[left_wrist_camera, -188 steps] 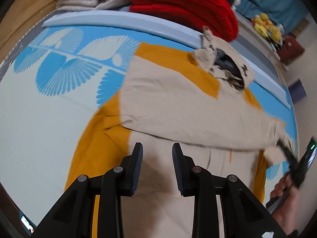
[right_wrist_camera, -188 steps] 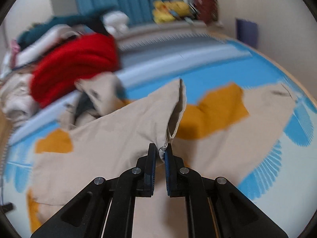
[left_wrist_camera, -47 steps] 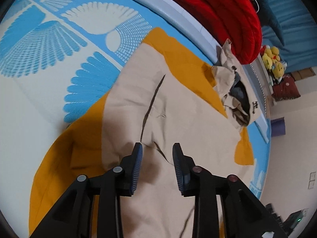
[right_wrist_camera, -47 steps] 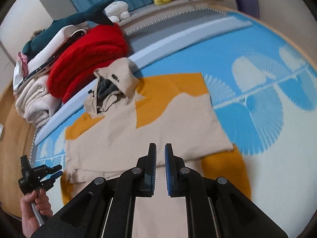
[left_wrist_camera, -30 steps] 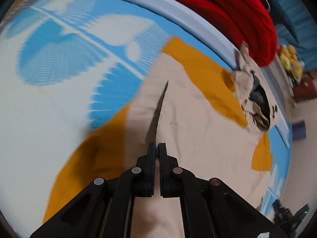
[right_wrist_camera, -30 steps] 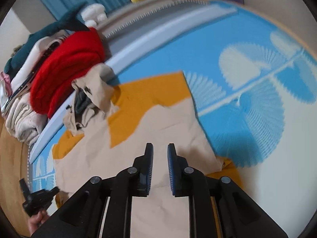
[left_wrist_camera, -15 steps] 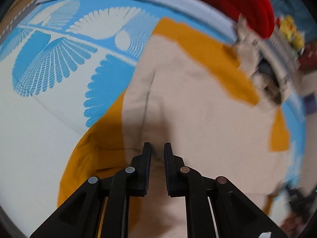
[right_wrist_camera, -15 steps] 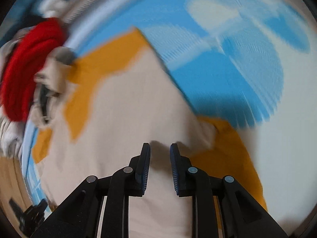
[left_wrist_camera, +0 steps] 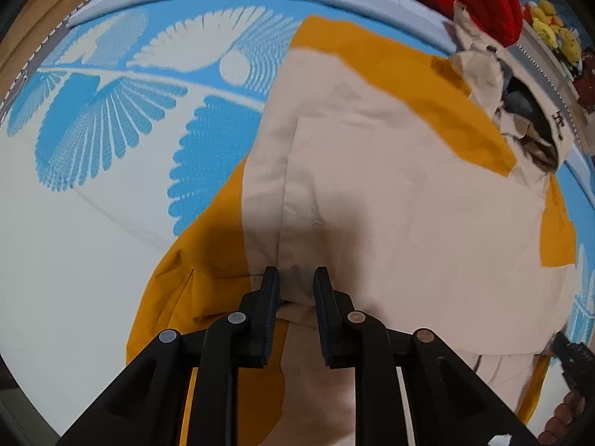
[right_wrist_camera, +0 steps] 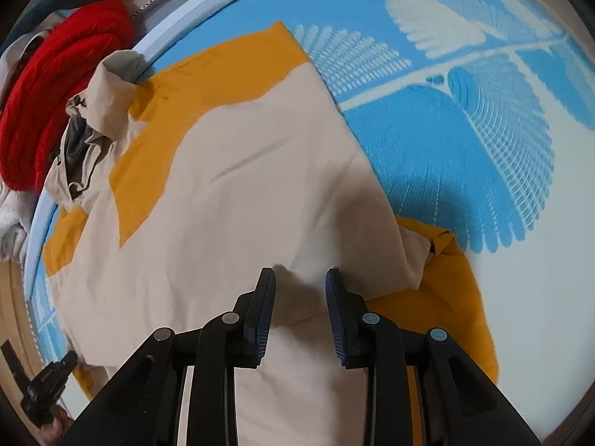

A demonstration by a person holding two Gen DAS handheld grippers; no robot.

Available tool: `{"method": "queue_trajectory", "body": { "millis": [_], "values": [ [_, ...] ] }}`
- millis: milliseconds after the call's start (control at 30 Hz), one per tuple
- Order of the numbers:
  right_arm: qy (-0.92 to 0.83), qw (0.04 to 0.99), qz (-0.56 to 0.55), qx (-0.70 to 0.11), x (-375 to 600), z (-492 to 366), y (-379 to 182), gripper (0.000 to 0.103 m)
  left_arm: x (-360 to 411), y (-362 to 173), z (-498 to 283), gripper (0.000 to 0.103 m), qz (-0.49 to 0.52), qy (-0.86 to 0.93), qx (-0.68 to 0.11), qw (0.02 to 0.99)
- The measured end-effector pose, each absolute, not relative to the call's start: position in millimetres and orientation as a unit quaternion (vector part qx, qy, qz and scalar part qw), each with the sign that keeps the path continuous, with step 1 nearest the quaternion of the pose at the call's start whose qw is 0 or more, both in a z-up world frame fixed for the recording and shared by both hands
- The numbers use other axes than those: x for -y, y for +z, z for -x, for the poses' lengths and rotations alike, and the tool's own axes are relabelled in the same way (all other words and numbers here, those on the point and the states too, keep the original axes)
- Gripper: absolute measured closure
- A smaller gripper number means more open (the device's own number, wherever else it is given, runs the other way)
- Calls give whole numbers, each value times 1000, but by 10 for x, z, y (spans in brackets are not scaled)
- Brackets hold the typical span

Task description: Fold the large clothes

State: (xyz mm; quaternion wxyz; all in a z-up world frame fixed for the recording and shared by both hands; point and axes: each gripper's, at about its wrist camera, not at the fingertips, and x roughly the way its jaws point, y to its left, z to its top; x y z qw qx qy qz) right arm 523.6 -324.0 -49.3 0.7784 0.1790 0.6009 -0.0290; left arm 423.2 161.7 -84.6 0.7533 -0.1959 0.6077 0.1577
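Fabric lies flat under both my tools: a large beige and mustard-yellow hooded jacket of thin cloth (left_wrist_camera: 390,193), spread on a blue and white mat with a fan-shaped feather print (left_wrist_camera: 111,119). I take the jacket as my landmark. Its hood (right_wrist_camera: 93,111) points to the far edge of the mat, beside a folded red knitted blanket (right_wrist_camera: 55,85). Both sleeves are already laid across the body, so the beige panel covers the middle and mustard shows at the shoulders and at the lower corners.

My left gripper (left_wrist_camera: 295,290) stands over the near left part of the jacket, at the edge where the beige sleeve meets the mustard hem. Its jaws are opening, and a small ridge of beige cloth is between them, but the pads do not press it. My right gripper (right_wrist_camera: 300,290) stands over the near right part, and its jaws are opening too; a little raised fold lies between them, not held.

I think the next step is to take the lower hem and fold it toward the hood. The risk: if I pinch only the top sleeve layer, the sleeve will lift alone and the fold will come undone. If my two hands pull unevenly, the thin cloth may slide on the mat and wrinkle.
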Motion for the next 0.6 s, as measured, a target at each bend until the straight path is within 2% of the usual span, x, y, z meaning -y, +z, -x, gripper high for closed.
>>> {"method": "queue_trajectory", "body": {
  "millis": [100,467,600],
  "values": [
    [-21,802,-162,-575,3203,-5226,-261,73,-1593,-767,-4235,85,193,162,-605,755],
    [53,910,-15,-411,2619,-4989,848,73,-1103,292,-4182,85,146,111,-496,849],
    [58,918,12,-393,2534,-4878,1006,74,-954,463,-4168,76,136,98,-470,866]
  ]
}}
